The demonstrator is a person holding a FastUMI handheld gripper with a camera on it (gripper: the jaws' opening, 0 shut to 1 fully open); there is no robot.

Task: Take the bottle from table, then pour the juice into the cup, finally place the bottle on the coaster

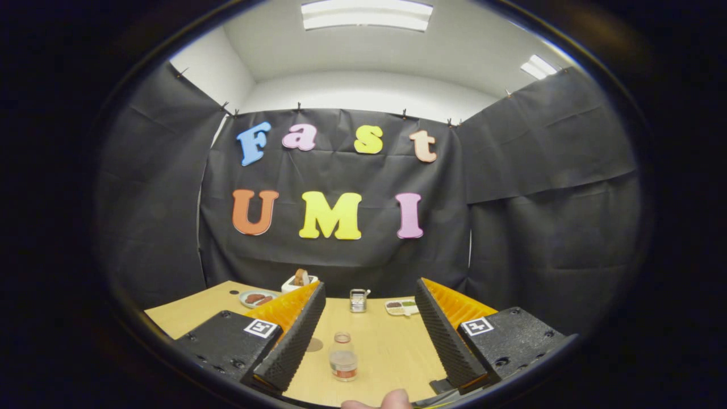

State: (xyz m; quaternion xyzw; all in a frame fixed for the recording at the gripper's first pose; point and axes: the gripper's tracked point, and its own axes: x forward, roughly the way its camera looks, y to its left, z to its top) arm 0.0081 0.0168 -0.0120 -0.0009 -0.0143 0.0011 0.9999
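Gripper view: my jaws (pixel 369 335) stand wide apart, gripping nothing; the left finger (pixel 292 341) and the right finger (pixel 446 335) show their ribbed black pads, with orange backing behind each and a black block carrying a square marker on either outer side. The bottle (pixel 343 357) stands upright on the tabletop (pixel 386 346), in the gap between my fingers, nearer the left finger than the right, touching neither; it is clear, with a pale cap, a dark band of liquid and a red band low on the body. A small round brownish disc (pixel 314 344), possibly the coaster, lies flat on the tabletop just left of the bottle, partly hidden behind the left finger; I cannot confirm what it is. Beyond the fingers, at the far edge of the tabletop: a small metallic container (pixel 358 300) near the middle; a shallow tray with compartments (pixel 401 307) to its right; a plate of brown food (pixel 257 297) to the far left; a white bowl holding a brown item (pixel 299 280) behind that plate. I cannot pick out a cup with certainty among these. A fingertip (pixel 392 400) of the person shows at the near edge, between the fingers.
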